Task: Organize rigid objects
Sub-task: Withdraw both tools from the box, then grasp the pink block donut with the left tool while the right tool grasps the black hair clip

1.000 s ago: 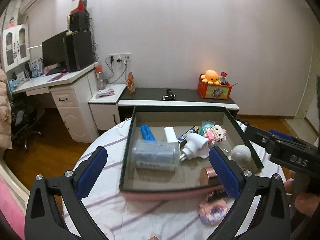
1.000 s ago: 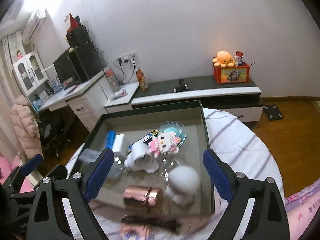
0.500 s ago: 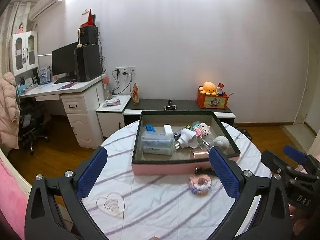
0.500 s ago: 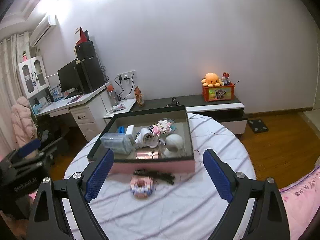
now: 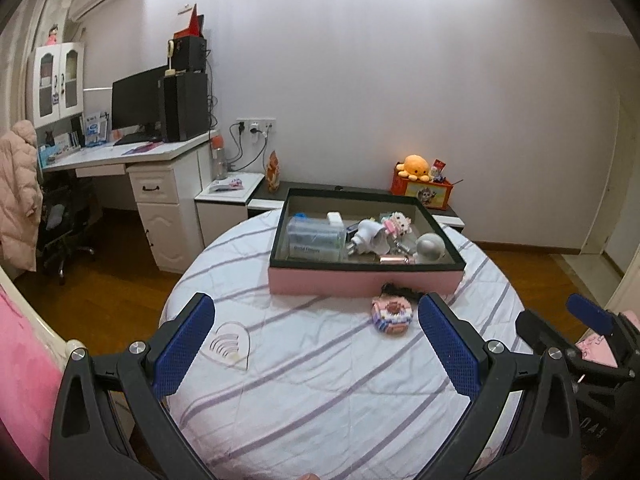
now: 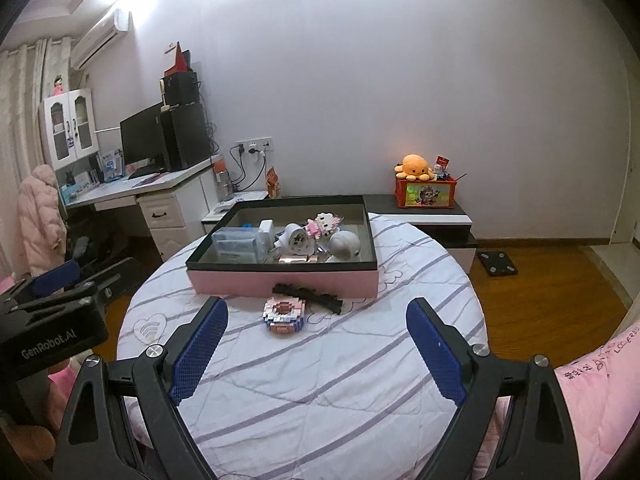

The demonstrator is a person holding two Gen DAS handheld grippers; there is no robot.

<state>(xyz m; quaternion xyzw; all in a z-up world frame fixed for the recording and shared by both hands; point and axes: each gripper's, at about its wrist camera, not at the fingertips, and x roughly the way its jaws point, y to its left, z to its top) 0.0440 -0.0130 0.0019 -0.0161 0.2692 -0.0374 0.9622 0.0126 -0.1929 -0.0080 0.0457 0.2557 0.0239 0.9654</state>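
My left gripper (image 5: 316,344) hangs above the near half of the round worktop (image 5: 340,380), jaws spread wide and holding nothing. The pink-sided box (image 5: 362,280) is my landmark: it stands at the far half of the worktop, well ahead of both pairs of jaws. Inside it, from its left wall rightward, lie a clear plastic case (image 5: 316,236), a white plug adapter (image 5: 370,236), a pink block figure (image 5: 396,224), a rose-gold tube (image 5: 394,259) against the near wall, and a white ball-shaped thing (image 5: 430,245) at the right end. Just in front of the box's near wall, toward its right end, a black comb-like piece (image 6: 307,293) lies on the cloth, touching or nearly touching the wall. A little nearer to me than that sits the block donut (image 6: 283,315), apart from the box, ahead of my left gripper's right finger and ahead of the gap in my right gripper (image 6: 318,350), toward its left finger. My right jaws are likewise wide apart and hold nothing.
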